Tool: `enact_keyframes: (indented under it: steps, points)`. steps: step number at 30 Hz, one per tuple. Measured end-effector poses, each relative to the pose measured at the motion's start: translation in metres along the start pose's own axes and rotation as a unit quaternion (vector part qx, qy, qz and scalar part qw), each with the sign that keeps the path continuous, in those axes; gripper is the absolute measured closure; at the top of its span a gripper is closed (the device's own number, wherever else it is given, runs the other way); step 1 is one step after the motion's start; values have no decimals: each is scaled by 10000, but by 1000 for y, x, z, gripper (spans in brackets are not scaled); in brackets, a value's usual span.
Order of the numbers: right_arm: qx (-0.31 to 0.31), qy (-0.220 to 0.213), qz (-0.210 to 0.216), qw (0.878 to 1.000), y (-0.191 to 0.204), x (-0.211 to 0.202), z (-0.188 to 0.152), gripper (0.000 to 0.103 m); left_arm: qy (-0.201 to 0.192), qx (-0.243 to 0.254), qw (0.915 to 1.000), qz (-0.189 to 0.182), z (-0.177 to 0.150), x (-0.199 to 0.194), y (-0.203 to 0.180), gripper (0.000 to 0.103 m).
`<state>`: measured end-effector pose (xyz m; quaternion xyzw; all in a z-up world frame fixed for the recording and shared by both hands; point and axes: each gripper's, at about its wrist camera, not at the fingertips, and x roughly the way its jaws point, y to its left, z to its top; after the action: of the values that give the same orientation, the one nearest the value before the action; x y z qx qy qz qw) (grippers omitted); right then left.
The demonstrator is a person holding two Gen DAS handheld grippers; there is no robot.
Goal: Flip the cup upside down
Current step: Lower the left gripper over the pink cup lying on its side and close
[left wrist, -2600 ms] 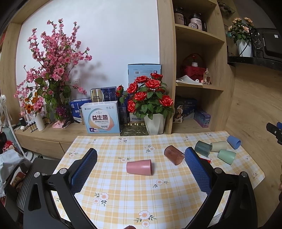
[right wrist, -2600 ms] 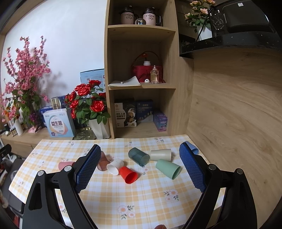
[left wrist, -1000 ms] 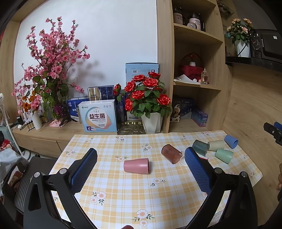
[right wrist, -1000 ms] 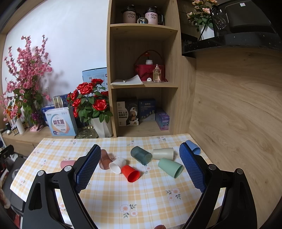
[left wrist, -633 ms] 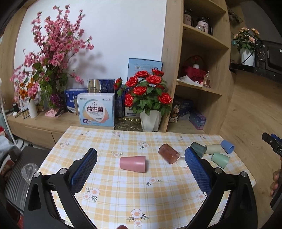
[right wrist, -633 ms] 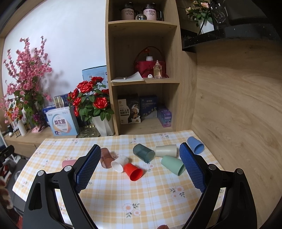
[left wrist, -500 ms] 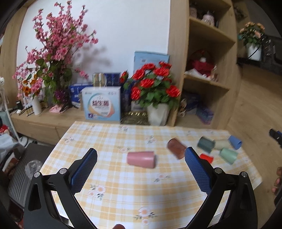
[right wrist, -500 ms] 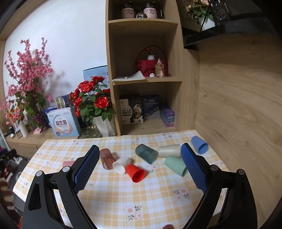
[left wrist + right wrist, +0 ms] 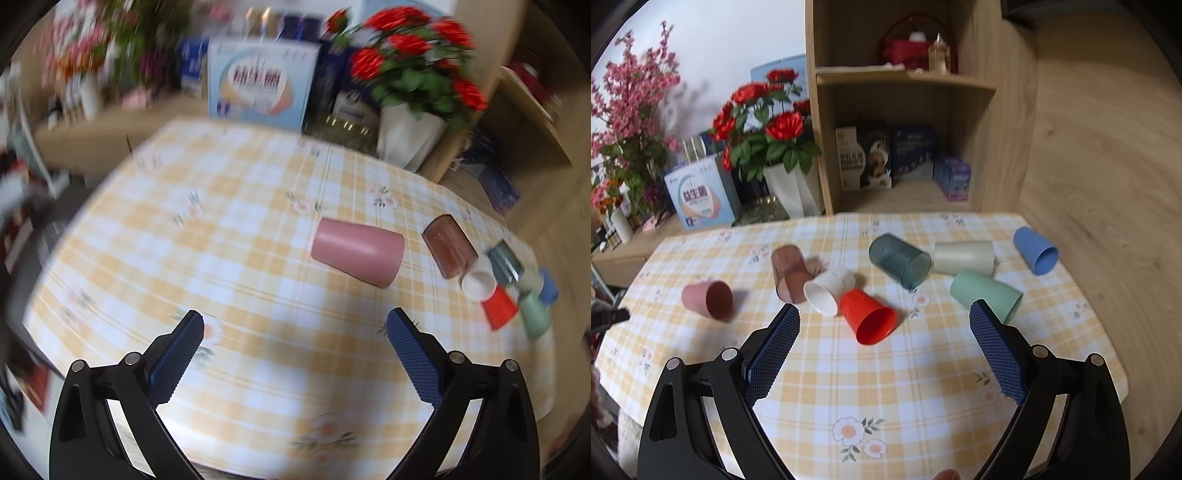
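Several cups lie on their sides on a yellow checked tablecloth point(image 9: 923, 387). A pink cup point(image 9: 356, 252) lies ahead of my left gripper point(image 9: 293, 334), which is open and empty above the cloth; the view is blurred. In the right wrist view a red cup point(image 9: 868, 316) lies just beyond my open, empty right gripper point(image 9: 884, 325). Around it lie a white cup point(image 9: 829, 290), a brown translucent cup point(image 9: 789, 277), a dark teal cup point(image 9: 899, 260), a cream cup point(image 9: 964, 257), a green cup point(image 9: 984, 294), a blue cup point(image 9: 1035, 250) and the pink cup point(image 9: 707, 300).
Behind the table stand a white vase of red roses point(image 9: 786, 192), a white and blue box point(image 9: 698, 195), pink blossom branches point(image 9: 624, 110) and a wooden shelf unit point(image 9: 905, 110) with boxes. A wood-panel wall point(image 9: 1108, 166) is on the right. The table's edge runs along the right and front.
Both grippers have moved forward and tilted down over the table, so the cups look nearer. The left view has swung fast and is blurred. Both jaws stay open.
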<state>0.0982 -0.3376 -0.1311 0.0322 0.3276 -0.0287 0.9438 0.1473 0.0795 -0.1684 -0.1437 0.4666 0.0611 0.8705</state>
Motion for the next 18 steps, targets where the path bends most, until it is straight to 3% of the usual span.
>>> enact_keyframes:
  steps: [1, 3, 9, 13, 18]
  points:
    - [38, 54, 15, 10000, -2, 6, -2, 13, 236, -277, 9992, -137, 7, 15, 0, 20]
    - [99, 130, 10, 9999, -6, 15, -4, 13, 569, -717, 9951, -384, 19, 38, -2, 26]
    - [231, 351, 42, 9991, -18, 37, -8, 13, 1012, -2016, 9710, -788, 45, 86, -22, 28]
    - [326, 459, 22, 9984, -27, 49, -11, 13, 1234, -2641, 9540, -705, 55, 117, -32, 28]
    - [458, 591, -21, 9972, -41, 64, -13, 13, 1238, -2899, 9480, -434, 62, 146, -39, 27]
